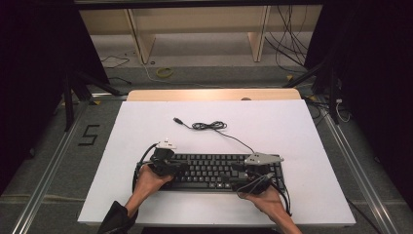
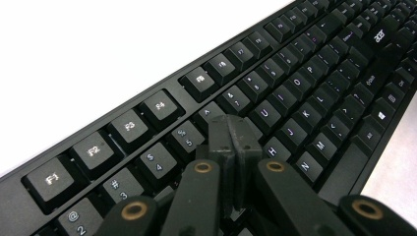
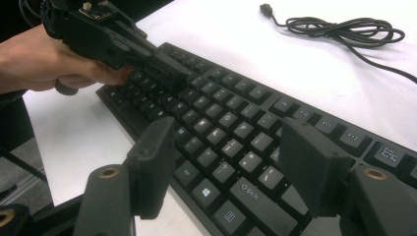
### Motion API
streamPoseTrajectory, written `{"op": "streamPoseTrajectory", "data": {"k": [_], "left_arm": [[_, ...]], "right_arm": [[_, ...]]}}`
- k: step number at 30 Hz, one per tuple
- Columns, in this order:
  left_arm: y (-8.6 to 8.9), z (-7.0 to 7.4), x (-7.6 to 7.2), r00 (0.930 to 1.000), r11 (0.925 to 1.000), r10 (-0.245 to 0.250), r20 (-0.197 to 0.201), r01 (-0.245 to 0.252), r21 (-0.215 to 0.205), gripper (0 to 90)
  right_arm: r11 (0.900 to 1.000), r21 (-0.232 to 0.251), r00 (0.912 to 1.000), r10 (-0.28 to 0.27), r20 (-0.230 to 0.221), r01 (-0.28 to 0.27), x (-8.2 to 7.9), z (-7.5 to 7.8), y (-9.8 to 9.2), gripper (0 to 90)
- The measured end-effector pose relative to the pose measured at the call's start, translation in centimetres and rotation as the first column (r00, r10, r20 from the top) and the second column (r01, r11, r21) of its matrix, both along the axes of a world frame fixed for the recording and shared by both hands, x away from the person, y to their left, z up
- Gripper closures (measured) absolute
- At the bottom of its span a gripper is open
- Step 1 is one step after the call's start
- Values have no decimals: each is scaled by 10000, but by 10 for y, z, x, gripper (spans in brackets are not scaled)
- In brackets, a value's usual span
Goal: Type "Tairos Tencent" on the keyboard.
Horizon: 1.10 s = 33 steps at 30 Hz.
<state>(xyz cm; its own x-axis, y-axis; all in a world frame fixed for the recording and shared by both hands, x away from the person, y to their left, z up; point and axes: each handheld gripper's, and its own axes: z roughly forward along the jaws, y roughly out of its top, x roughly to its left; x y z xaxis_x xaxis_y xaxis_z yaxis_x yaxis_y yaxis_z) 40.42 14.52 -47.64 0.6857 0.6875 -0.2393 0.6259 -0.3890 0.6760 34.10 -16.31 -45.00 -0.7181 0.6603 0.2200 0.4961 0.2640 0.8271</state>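
You're in a lab rig: black curtains [image 1: 34, 73] either side of the white table [image 1: 292, 131], loose cables [image 1: 287, 44] on the floor behind it.

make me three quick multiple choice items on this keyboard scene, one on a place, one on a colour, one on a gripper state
1. Where does the coiled part of the keyboard's cable lie?
A. on the white tabletop beyond the keyboard
B. on top of the keys
C. on the floor under the table

2. What colour is the keyboard?
A. white
B. black
C. red

3. How do the jaws of the left gripper stand?
A. wide open, straddling the keyboard's edge
B. shut on the cable
C. shut with nothing between them, tips over the keys

Answers
1. A: the high view shows the coil on the white tabletop, on the far side of the keyboard.
2. B: case and keys are black in all three views.
3. C: in the left gripper view the two pads meet over the number-row keys; the right gripper, by contrast, stands open.
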Motion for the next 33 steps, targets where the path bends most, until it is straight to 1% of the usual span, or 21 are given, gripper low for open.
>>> {"op": "streamPoseTrajectory", "data": {"k": [1, 2, 4, 8, 11, 15, 16, 20, 28, 30, 33], "left_arm": [[-1, -1, 0, 10000, 10000, -18, 10, 18, 33, 891], [-1, -2, 0, 10000, 10000, 16, -32, -16, -47, 892], [-1, -2, 0, 10000, 10000, -47, 16, 47, 51, 894], [-2, -1, -1, 10000, 10000, -33, 73, 32, 76, 892], [0, 3, -1, 10000, 9999, -29, 81, 31, -146, 888], [1, 8, -3, 9999, 9986, -114, 85, 118, -518, 812], [2, 9, -3, 9999, 9984, -133, 76, 137, -554, 789], [5, 11, -4, 9998, 9957, -171, 45, 175, -908, 707], [10, 15, -6, 9999, 9900, -157, -25, 152, -1401, 515], [11, 16, -8, 9998, 9872, -168, 73, 178, -1583, 477], [13, 18, -9, 9998, 9827, -165, 117, 184, -1845, 414]], "right_arm": [[10000, -16, 10000, 1, -26, -1, 0, 0, 0, 396], [10000, -19, 10000, 0, -29, 0, 0, 0, 0, 396], [10000, -40, 10000, 1, -40, -1, 0, 0, 0, 396], [10000, -58, 10000, 3, -26, -3, 0, -1, 0, 396], [10000, -43, 10000, -9, -15, 9, 0, -1, 0, 397], [10000, -17, 10000, -70, 25, 70, 0, 0, -1, 396], [10000, -4, 10000, -75, 18, 75, 0, 0, -1, 395], [9999, -30, 9999, -106, 52, 106, 0, 0, -2, 393], [9999, -13, 9999, -120, 28, 120, -1, 0, -4, 389], [9999, -7, 9999, -129, 46, 129, -1, 0, -4, 388], [9999, -25, 9999, -159, 33, 160, -1, 0, -5, 386]]}}
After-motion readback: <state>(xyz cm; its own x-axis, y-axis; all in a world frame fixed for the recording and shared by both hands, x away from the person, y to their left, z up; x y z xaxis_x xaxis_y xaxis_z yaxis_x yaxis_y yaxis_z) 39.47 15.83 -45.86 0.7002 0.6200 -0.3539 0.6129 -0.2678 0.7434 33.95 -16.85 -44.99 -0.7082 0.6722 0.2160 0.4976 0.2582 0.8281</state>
